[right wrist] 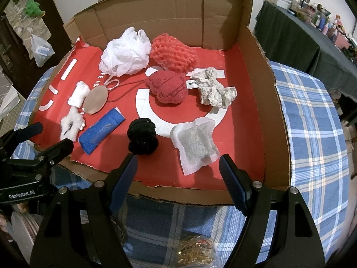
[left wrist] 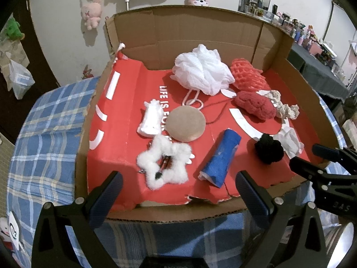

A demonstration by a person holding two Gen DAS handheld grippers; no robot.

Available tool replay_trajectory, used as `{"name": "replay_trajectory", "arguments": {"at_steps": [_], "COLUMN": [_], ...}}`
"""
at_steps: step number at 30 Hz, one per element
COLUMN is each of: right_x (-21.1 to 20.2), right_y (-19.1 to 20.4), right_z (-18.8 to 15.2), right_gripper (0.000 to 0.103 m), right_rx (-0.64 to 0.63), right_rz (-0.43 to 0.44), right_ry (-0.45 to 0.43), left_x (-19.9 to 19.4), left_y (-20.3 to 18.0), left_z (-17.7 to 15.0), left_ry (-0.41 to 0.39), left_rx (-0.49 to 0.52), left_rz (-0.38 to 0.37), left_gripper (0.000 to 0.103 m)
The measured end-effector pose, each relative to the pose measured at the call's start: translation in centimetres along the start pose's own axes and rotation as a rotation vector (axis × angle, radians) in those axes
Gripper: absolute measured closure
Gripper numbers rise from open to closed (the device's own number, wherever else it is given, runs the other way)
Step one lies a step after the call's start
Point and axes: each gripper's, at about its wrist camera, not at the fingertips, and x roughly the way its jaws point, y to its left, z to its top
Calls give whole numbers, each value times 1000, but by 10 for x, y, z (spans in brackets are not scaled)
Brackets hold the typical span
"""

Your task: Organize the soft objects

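Note:
Several soft objects lie in an open cardboard box [left wrist: 308,93] with a red floor: a white bath pouf [left wrist: 203,69], a coral mesh sponge [left wrist: 247,76], a red knitted ball [right wrist: 168,87], a beige crochet piece [right wrist: 215,89], a black knitted ball [right wrist: 142,136], a white sachet [right wrist: 196,143], a blue roll [left wrist: 219,157], a fluffy white star [left wrist: 164,163], a tan round pad [left wrist: 185,124] and a white cotton roll [left wrist: 151,118]. My left gripper [left wrist: 178,189] is open and empty at the box's near edge. My right gripper [right wrist: 178,174] is open and empty before the black ball and sachet.
The box stands on a table with a blue plaid cloth [right wrist: 312,122]. A dark-covered shelf with small items [right wrist: 312,22] stands at the right. Plush toys [left wrist: 91,13] hang on the back wall. A glass jar [right wrist: 196,252] sits below the right gripper.

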Motion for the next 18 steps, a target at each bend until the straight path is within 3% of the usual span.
{"name": "replay_trajectory", "arguments": {"at_steps": [4, 12, 15, 18], "right_x": [-3, -65, -105, -137], "right_y": [0, -9, -7, -2], "right_z": [0, -9, -23, -46], "right_gripper": [28, 28, 11, 7], "right_rx": [-3, 29, 12, -8], "right_rz": [7, 10, -2, 8], "right_ry": [-5, -142, -239, -335], "left_x": [-13, -115, -151, -176], "left_y": [9, 20, 20, 13], "left_z": [-2, -18, -40, -69], "left_ry": [-5, -255, -343, -407], "left_rx": [-42, -45, -41, -17], "left_rz": [-34, -5, -33, -61], "left_gripper": [0, 0, 0, 0]}}
